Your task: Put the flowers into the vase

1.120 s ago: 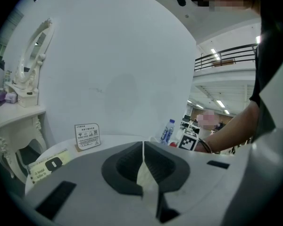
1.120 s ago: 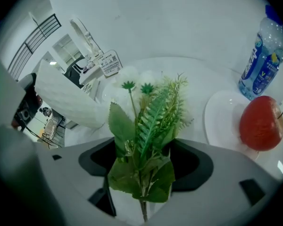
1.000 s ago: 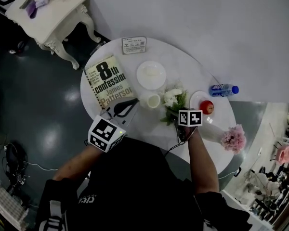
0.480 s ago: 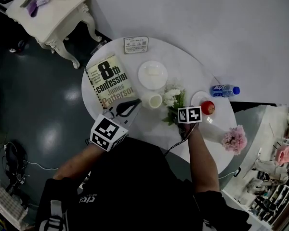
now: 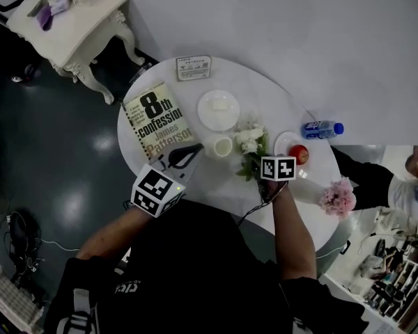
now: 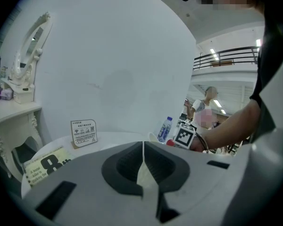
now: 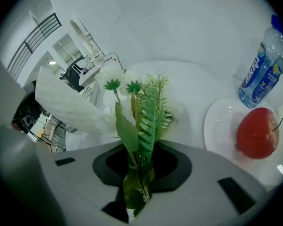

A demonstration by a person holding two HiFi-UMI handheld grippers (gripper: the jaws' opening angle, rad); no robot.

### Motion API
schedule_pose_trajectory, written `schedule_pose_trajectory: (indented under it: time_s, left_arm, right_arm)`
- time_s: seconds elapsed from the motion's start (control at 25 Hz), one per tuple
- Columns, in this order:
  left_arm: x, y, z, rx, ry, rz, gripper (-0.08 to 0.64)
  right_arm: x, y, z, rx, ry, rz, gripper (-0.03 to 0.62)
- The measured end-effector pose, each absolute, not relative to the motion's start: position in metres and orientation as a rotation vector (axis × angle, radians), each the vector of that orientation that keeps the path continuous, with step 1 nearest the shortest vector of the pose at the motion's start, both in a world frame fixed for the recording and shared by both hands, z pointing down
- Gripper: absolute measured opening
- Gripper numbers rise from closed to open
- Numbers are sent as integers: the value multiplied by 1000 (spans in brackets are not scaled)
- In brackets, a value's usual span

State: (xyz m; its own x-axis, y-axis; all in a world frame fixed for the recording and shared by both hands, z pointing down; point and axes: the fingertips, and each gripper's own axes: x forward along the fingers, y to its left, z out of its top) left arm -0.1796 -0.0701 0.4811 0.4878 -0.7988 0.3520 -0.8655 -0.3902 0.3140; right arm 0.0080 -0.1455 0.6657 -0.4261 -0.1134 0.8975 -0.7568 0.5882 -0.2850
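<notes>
Head view: round white tabletop with a book, a sign card, a white plate, a white vase, a water bottle and an apple on a small plate. Pink flowers sit at the tabletop's near right edge.

The flowers, white blooms with green leaves, lie just right of the vase, not in it. The right gripper points steeply down at their stem end.

Right gripper view: the jaws have just been closing and now stand narrow, pinching the green stems of the flowers between them at the right gripper. The vase is just left of the blooms; the apple and bottle are off to the right.

Left gripper view: the left gripper has its jaws pressed together with nothing between them. In the head view the left gripper is over the tabletop just below the book, near the vase.
</notes>
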Motion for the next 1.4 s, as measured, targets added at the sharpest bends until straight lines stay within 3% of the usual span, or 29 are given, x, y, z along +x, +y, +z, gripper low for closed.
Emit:
schedule_pose_trajectory:
  time_s: [0.52, 1.4]
  left_arm:
    - [-171, -71, 485, 2309, -1338, 229, 14]
    - [-159, -66, 491, 2322, -1286, 295, 14]
  right_arm:
    - [18, -152, 637, 783, -1989, 920, 94]
    - [-16, -181, 499, 863, -2360, 875, 87]
